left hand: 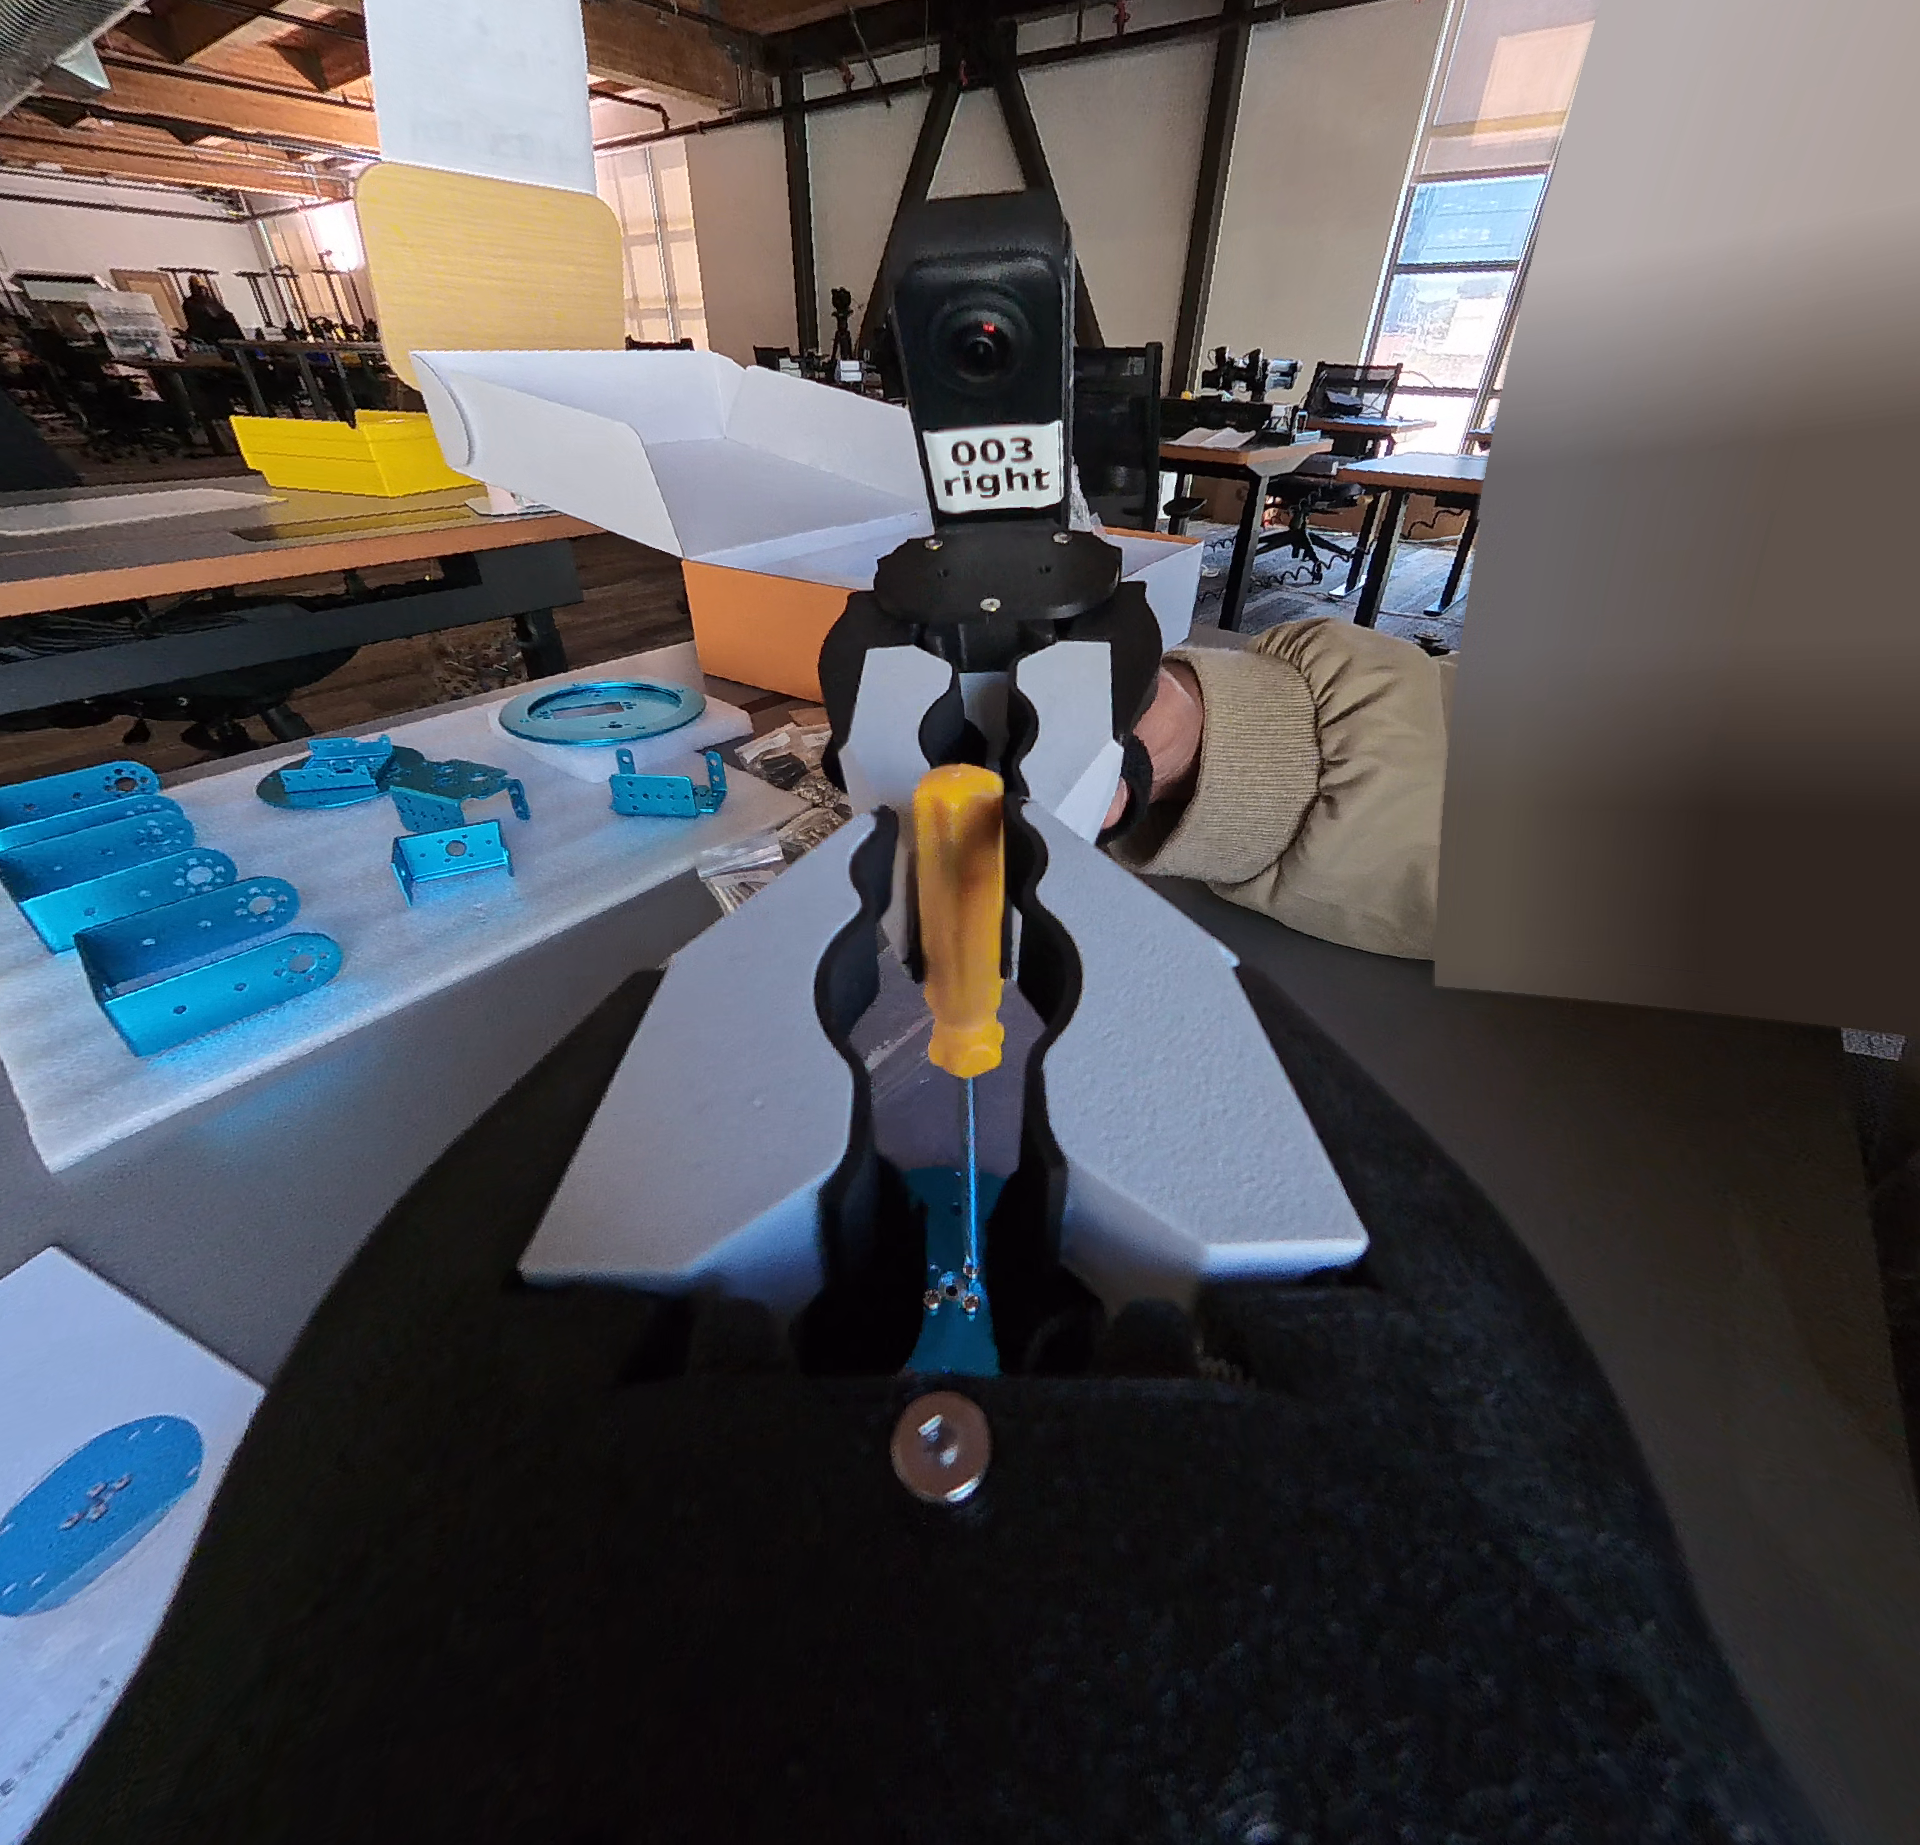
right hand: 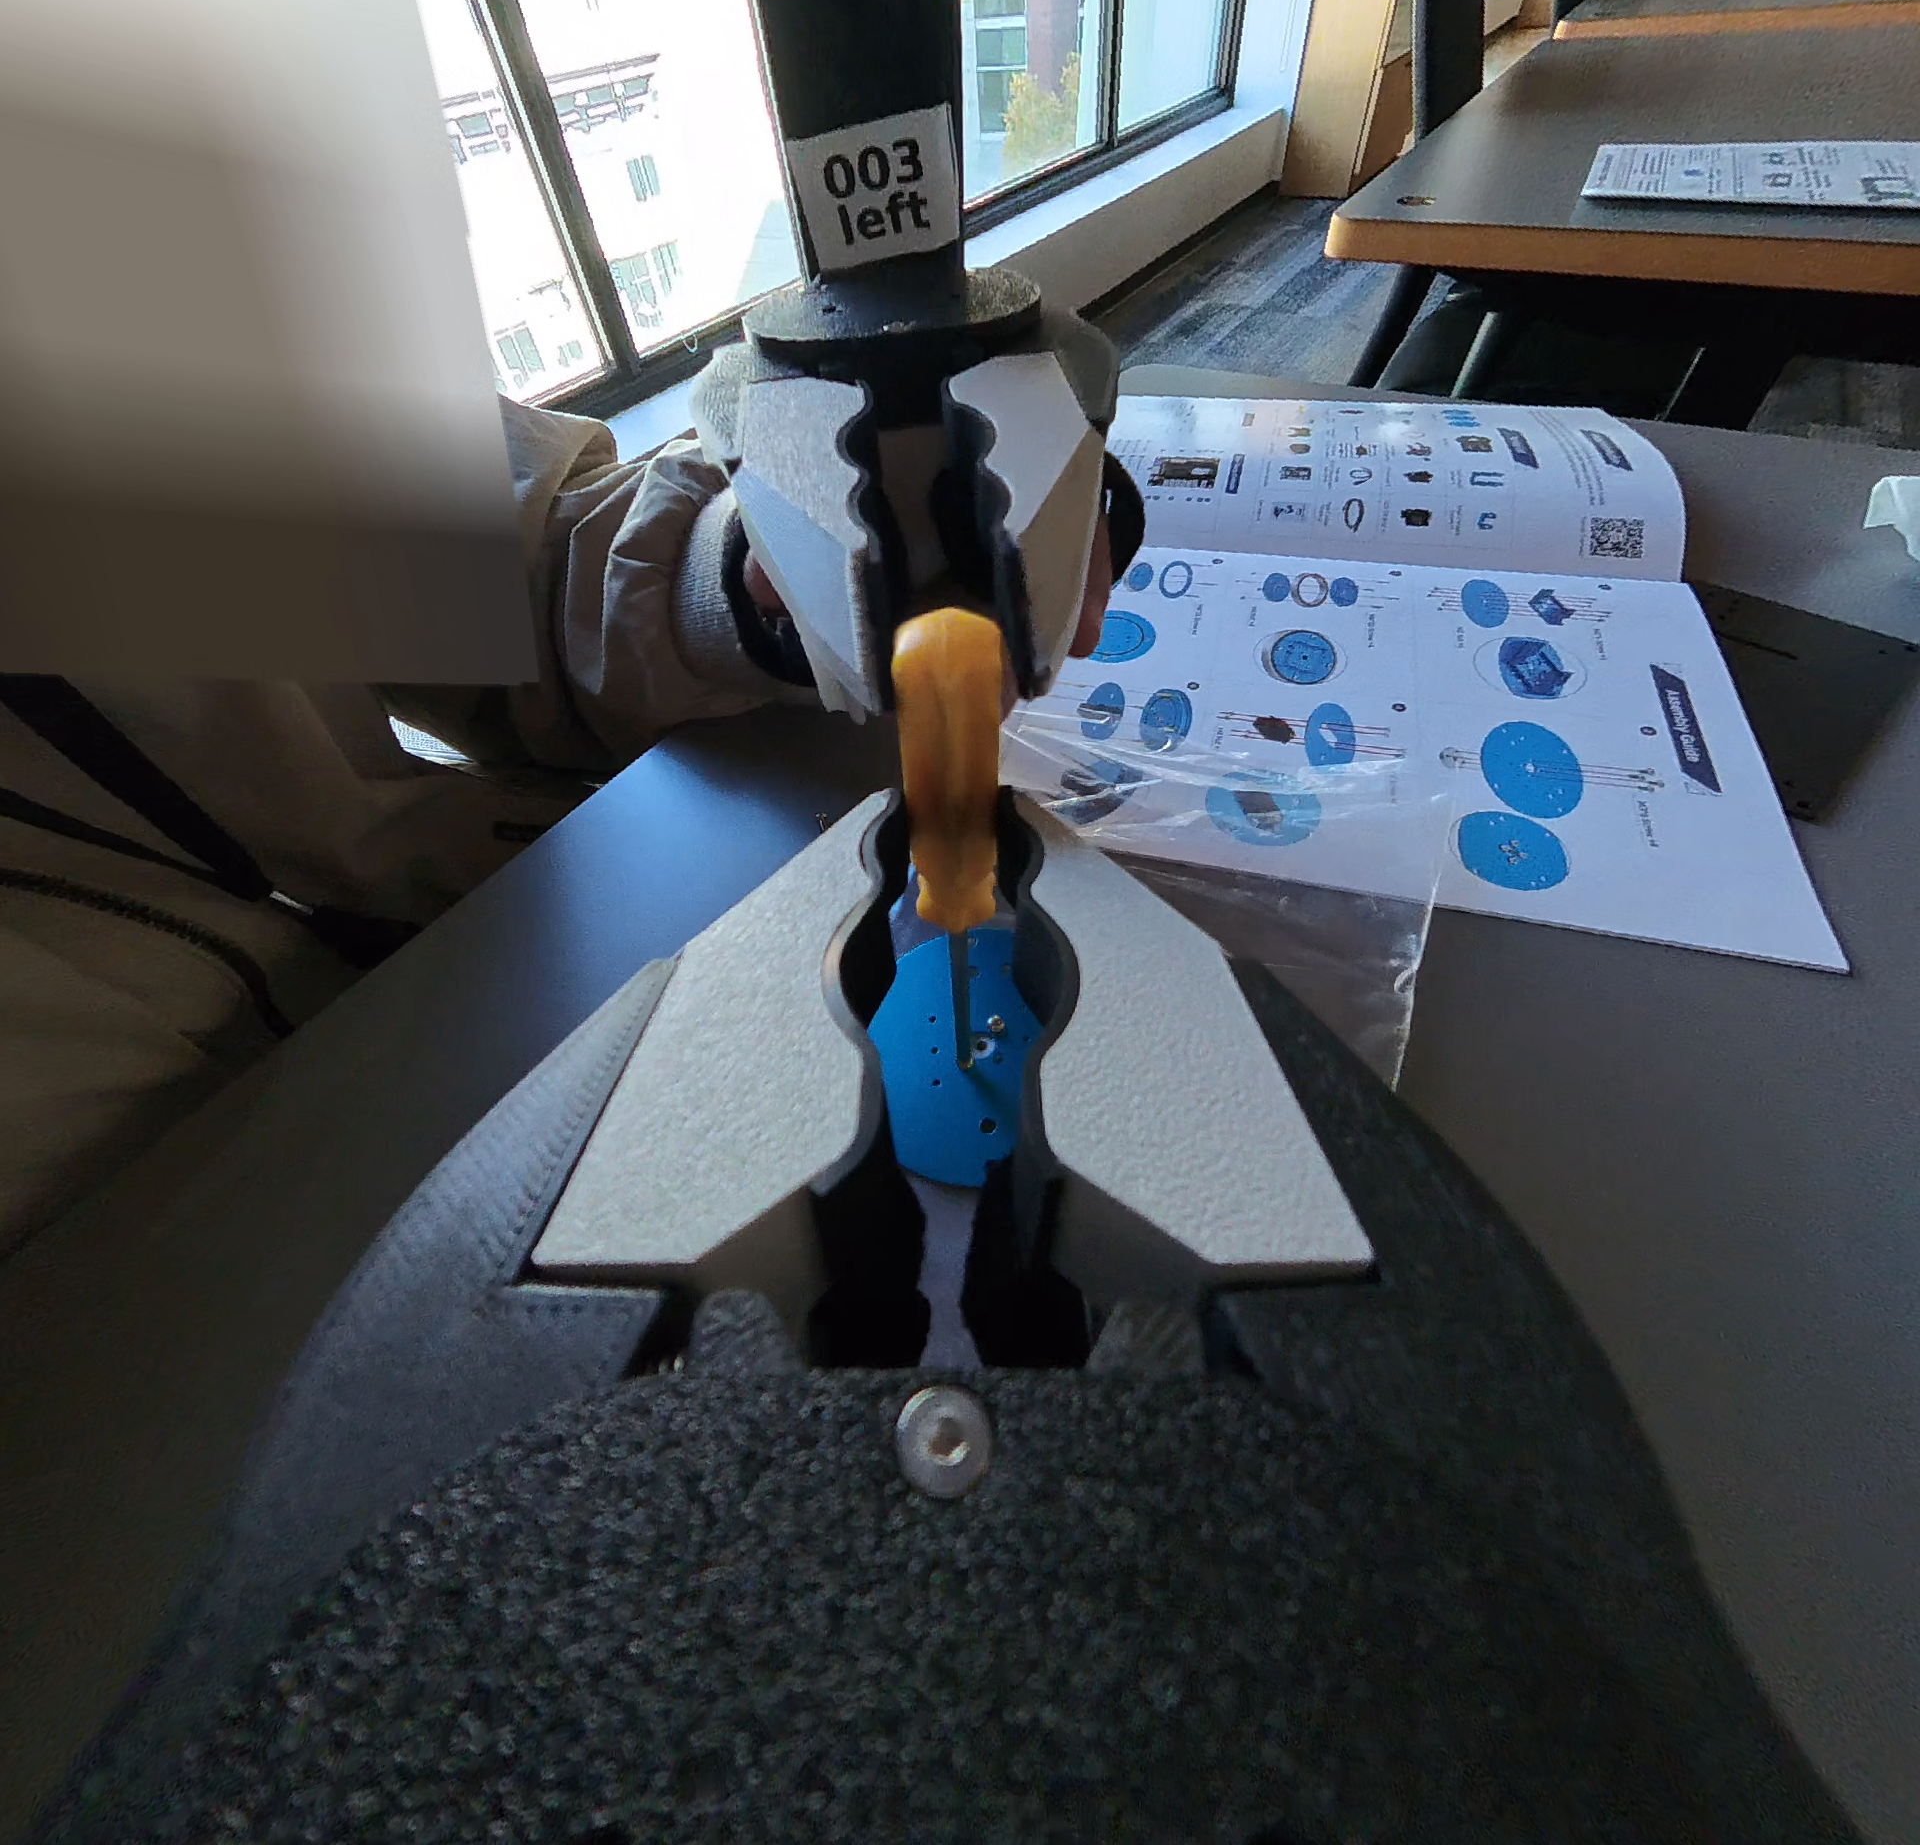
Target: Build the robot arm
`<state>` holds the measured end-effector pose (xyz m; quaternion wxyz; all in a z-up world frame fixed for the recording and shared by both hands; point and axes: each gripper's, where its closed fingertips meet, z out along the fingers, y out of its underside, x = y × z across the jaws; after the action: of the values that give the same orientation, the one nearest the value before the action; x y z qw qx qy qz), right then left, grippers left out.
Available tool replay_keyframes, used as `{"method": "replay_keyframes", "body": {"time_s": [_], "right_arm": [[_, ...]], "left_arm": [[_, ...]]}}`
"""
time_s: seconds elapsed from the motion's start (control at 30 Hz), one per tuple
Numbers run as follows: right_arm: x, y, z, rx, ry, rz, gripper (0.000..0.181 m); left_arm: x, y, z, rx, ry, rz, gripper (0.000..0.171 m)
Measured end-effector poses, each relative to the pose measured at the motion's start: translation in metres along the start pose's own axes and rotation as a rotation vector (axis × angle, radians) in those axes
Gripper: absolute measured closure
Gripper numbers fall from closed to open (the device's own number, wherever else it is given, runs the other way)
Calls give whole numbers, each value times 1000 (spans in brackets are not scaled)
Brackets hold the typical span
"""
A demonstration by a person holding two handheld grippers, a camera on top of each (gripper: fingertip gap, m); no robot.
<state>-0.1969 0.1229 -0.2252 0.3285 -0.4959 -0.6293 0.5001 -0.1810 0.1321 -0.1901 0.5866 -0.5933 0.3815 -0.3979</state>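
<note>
A screwdriver with a yellow handle (left hand: 956, 912) stands upright between my two grippers, which face each other tip to tip. My left gripper (left hand: 958, 829) has its jaws closed to the width of the handle, which fills the gap. My right gripper (right hand: 951, 819) grips the lower part of the handle (right hand: 945, 735) in the same way. The thin shaft runs down to small screws at the middle of a blue round plate (right hand: 935, 1089). The plate lies below the grippers and also shows in the left wrist view (left hand: 940, 1317). Each view shows the other gripper opposite: the right one (left hand: 982, 756) and the left one (right hand: 940, 694).
Several blue metal brackets (left hand: 187, 922) and a blue ring (left hand: 603, 704) lie on white foam at the left. An open white box (left hand: 727, 486) and yellow bins (left hand: 343, 455) stand behind. An open assembly booklet (right hand: 1455, 715) and a clear plastic bag (right hand: 1299, 860) lie on the grey table. A person's beige sleeve (left hand: 1309, 787) is behind the right gripper. The grippers are tip to tip, or close to it.
</note>
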Motion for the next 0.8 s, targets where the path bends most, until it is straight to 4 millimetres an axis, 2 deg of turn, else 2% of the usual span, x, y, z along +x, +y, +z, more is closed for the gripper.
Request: {"method": "replay_keyframes", "body": {"time_s": [0.27, 0.43, 0.57, 0.8], "right_arm": [[-6, 1, -1, -26, -19, -45, 166], [-7, 2, 0, -52, -11, -65, 166], [-10, 3, 1, -73, -11, -84, 166], [-7, 3, 1, -82, 17, -73, 166]], "left_arm": [[8, -4, -4, 21, 46, 11, 143], [18, -2, 6, -16, 87, 37, 140], [15, -2, 8, -22, 57, 61, 155], [12, -2, 7, -21, 49, 55, 155]]}}
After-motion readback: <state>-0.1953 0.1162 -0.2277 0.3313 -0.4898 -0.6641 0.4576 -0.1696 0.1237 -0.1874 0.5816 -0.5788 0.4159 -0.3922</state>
